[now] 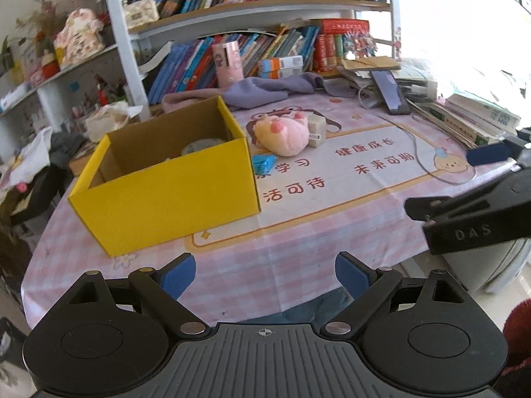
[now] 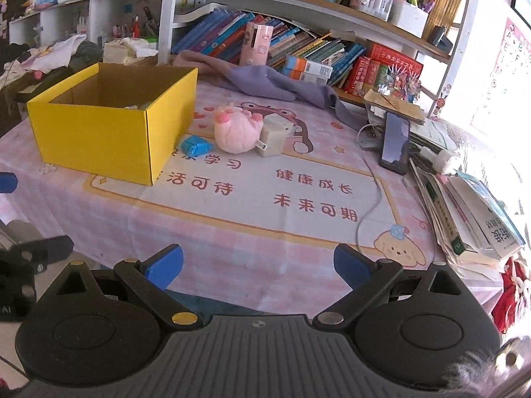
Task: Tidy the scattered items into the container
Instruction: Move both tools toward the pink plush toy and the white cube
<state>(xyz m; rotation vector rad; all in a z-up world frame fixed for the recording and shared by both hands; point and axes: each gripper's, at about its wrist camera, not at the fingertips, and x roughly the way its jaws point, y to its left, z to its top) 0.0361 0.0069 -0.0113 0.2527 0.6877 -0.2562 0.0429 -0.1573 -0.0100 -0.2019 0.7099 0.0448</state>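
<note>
Yellow cardboard box (image 1: 172,179) sits on the pink tablecloth (image 1: 298,238), ahead-left of the left gripper (image 1: 264,273), fingers apart, empty. Right gripper (image 2: 257,265) likewise wide, empty. Beyond both: blue packet (image 2: 195,145), pink plush (image 2: 235,131), cream cube (image 2: 273,136) beside the box.

From my right wrist view the printed tablecloth (image 2: 265,205) lies bare from the near edge up to 12 o'clock, a wide lane for either gripper. The yellow box (image 2: 109,132) blocks 10 o'clock, with the blue packet (image 2: 195,145), pink plush (image 2: 237,129) and cream cube (image 2: 273,136) crowded beside it. A propped phone (image 2: 395,142), its cable (image 2: 368,205) and stacked books (image 2: 471,212) hem in 2 o'clock.
</note>
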